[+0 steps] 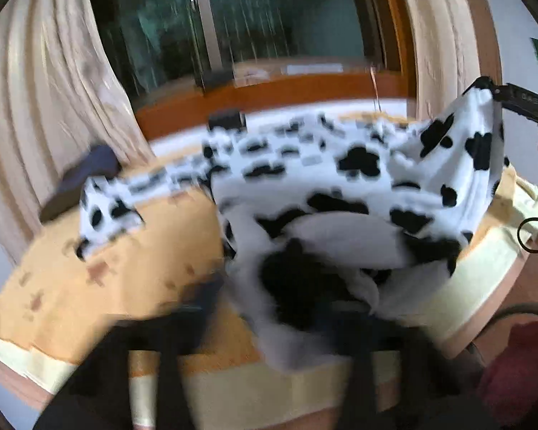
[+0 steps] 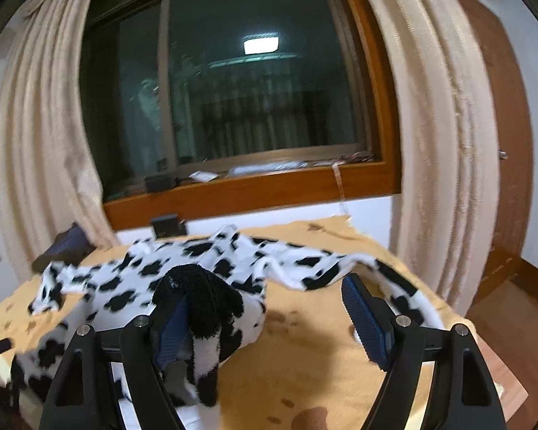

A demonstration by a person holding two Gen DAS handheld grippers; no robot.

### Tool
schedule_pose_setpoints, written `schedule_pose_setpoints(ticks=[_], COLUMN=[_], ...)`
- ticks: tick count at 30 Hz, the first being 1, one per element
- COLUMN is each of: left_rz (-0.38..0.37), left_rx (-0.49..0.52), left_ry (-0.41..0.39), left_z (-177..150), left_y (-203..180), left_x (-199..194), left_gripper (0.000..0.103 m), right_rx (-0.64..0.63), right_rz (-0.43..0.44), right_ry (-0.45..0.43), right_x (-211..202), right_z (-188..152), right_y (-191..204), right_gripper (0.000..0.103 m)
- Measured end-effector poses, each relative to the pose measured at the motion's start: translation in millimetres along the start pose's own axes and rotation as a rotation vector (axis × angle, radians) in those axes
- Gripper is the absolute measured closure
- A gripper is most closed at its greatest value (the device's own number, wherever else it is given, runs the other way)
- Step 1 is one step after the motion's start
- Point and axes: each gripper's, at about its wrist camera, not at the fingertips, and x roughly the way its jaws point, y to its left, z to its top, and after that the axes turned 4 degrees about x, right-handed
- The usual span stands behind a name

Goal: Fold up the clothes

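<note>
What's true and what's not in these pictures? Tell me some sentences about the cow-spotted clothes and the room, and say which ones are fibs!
1. The cow-print garment is white with black patches. True.
2. Bright daylight comes through the window. False: the glass is dark and only reflects a ceiling light.
3. The jaws of the right gripper stand wide apart, with fabric draped over one side. True.
4. The garment lies on a blue cover. False: the cover is orange-yellow.
5. Beige curtains hang on both sides of the window. True.
</note>
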Motion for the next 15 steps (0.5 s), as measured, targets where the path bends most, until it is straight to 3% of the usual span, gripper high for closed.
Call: schedule_pose_setpoints(ticks=[1, 2, 4, 5, 11, 15], left_rz=[-0.027, -0.032, -0.015, 0.000, 0.088, 0.148], left_rx=[-0.010, -0.025, -0.055, -0.072, -0.182, -0.172], left_ry=[0.021, 0.025, 0.008, -0.009, -0.151, -0.186], left_z=[0, -2, -2, 0, 17, 17], left_y=[-1, 0, 10, 18, 67, 77], left_x=[3, 3, -7, -14, -87, -126], left_gripper=[0.082, 0.088, 0.091, 0.091, 0.093, 0.093], right_rx=[-0.017, -0.038, -0.054, -0.050, -0.036, -0.146], right_rz=[0.013, 0.005, -0.009, -0.015, -0.037, -0.038], right_ry=[0.019, 0.046, 0.069, 0.067, 0.053, 0.021], right_x=[1, 4, 3, -1, -25, -60], right_z=[-3, -7, -10, -11, -10, -11], right_y=[1, 2, -1, -4, -20, -2], right_gripper=[0.034, 0.061, 0.089, 0.094, 0.095, 0.095])
